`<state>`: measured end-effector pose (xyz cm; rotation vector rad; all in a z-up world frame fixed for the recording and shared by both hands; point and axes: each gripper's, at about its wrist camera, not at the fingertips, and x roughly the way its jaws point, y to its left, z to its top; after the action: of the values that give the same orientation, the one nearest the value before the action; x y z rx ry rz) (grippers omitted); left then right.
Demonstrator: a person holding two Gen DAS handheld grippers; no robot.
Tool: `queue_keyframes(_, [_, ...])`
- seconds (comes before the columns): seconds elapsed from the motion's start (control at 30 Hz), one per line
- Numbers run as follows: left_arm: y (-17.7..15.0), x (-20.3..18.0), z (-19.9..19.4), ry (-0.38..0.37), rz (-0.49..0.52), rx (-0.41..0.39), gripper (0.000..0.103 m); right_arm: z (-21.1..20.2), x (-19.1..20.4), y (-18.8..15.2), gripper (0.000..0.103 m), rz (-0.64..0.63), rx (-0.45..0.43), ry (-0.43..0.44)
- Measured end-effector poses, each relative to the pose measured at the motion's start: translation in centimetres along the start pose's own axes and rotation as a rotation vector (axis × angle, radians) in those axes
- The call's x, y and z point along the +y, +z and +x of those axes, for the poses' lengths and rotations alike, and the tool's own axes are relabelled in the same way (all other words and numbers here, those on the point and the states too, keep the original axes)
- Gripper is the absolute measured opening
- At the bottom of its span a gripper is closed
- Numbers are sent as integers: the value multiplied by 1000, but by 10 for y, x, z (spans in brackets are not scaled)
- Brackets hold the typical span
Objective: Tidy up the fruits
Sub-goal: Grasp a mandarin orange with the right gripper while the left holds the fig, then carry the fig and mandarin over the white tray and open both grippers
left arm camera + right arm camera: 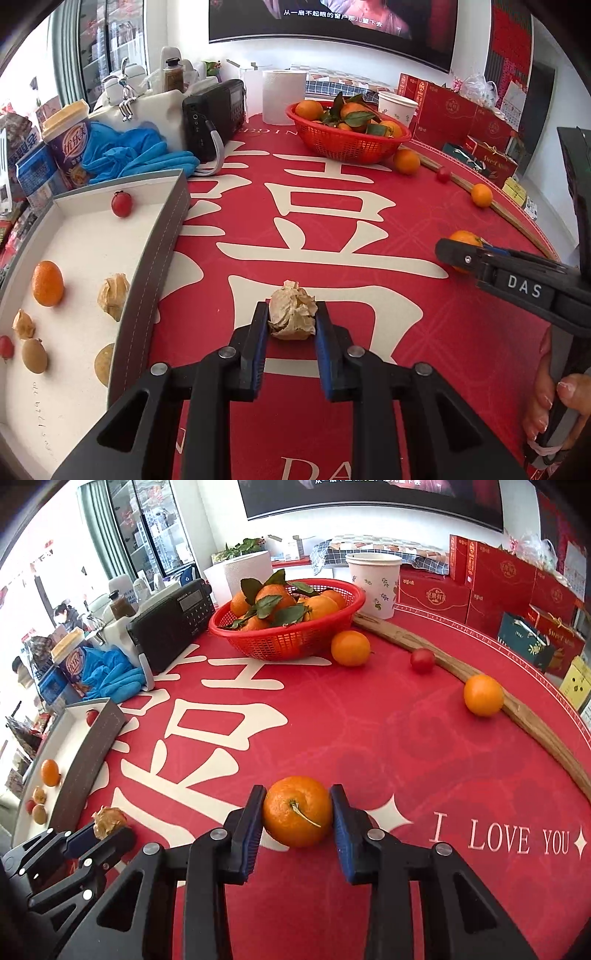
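Jaws of both downward-tilted grippers are clamped: left gripper (pixel 291 319) on a husk (pixel 292 314), right gripper (pixel 297 812) on an orange (pixel 297 811).

left tool (pixel 291 319) clamped tight, right tool (pixel 298 810) pinching, both angled down

Left wrist: close, angled down along fingers at red tablecloth (pixel 369 229).
Right wrist: same, further right.
Shared: red basket (pixel 347 142) (pixel 284 642), tray (pixel 162 236) (pixel 92 746).

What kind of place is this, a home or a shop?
Probably a home living room: a large screen on the wall, a red cloth-covered table with a fruit basket, and a radio among household clutter.
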<state>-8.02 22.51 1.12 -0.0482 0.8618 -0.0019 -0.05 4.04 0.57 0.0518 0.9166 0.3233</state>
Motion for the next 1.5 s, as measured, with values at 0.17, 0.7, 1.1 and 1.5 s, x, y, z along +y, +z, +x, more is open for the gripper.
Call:
queue_keyframes(0.17, [1,-3,-11,44,12,-66,26,-10,-2,-5,36,5,-23,4])
queue_keyframes(0.7, [4,1,-15,56,-3,-85,26,-10,24,-4,36,-36,-26,63])
queue_keyframes(1.1, [6,13,-33,73,-36,-146,26,-7,37,-1,36,-41,-26,98])
queue_keyframes(1.5, [7,58,-58,129,-151,-212,26,-9,60,5,36,-42,-38,169])
